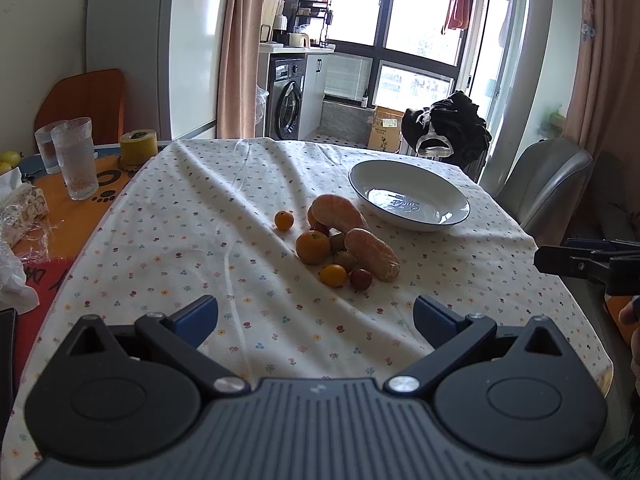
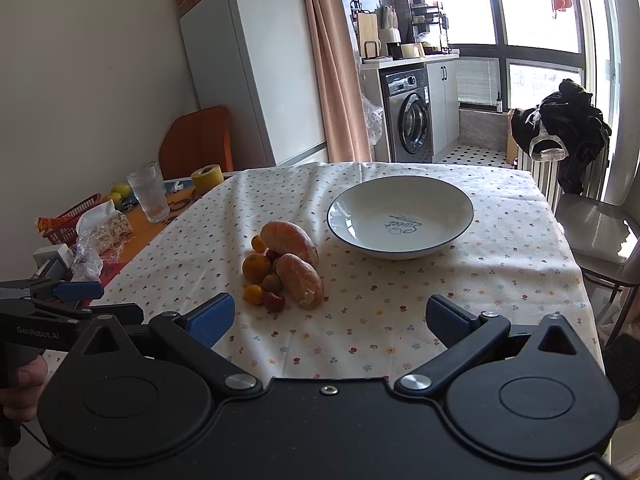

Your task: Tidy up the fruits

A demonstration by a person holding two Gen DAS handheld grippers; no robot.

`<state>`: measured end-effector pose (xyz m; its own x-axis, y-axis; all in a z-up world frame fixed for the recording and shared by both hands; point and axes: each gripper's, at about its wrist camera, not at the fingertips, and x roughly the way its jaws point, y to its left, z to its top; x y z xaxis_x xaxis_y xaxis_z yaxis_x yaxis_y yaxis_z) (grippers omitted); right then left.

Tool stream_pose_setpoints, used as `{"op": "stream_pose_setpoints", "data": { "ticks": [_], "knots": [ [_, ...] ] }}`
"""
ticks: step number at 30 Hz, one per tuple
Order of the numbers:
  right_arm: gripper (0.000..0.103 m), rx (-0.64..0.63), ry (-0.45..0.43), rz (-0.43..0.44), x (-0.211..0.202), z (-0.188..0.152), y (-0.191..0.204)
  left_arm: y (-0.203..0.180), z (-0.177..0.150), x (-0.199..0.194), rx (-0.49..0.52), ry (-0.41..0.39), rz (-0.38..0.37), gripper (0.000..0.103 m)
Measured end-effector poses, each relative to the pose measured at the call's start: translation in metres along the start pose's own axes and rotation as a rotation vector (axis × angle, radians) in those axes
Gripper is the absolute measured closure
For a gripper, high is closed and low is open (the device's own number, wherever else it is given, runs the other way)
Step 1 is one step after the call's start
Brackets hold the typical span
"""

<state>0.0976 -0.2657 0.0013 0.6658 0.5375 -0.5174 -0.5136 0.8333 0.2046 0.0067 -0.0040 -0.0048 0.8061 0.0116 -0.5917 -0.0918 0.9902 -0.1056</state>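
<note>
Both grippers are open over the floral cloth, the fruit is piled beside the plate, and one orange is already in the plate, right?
Not quite: the plate is empty, as the right wrist view shows. The fruit pile lies on the cloth beside it, and the left gripper and right gripper are both open.

Daylight pours through the windows (image 1: 416, 12), blown out to white. The tablecloth (image 1: 224, 216) is evenly lit, with soft shadows beside the fruit (image 2: 288, 264). Both views are sharp, bent and dark-cornered at the edges.

Daylight floods big windows (image 2: 540, 8) behind a white fridge (image 2: 256, 68) and washing machine (image 2: 412, 120).
</note>
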Motion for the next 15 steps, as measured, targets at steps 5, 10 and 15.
{"op": "stream_pose_setpoints", "data": {
  "ticks": [5, 10, 15],
  "knots": [
    [0.0, 0.027, 0.013, 0.038, 0.013, -0.002, -0.007, 0.001, -0.002, 0.009, -0.008, -0.015, 0.01, 0.0],
    [0.0, 0.019, 0.009, -0.002, 0.025, -0.008, -0.011, 0.003, -0.005, 0.021, -0.029, -0.006, -0.025, 0.001],
    [0.0, 0.023, 0.014, 0.023, 0.037, -0.013, -0.017, 0.002, -0.008, 0.034, -0.04, 0.009, -0.056, 0.003]
  ]
}}
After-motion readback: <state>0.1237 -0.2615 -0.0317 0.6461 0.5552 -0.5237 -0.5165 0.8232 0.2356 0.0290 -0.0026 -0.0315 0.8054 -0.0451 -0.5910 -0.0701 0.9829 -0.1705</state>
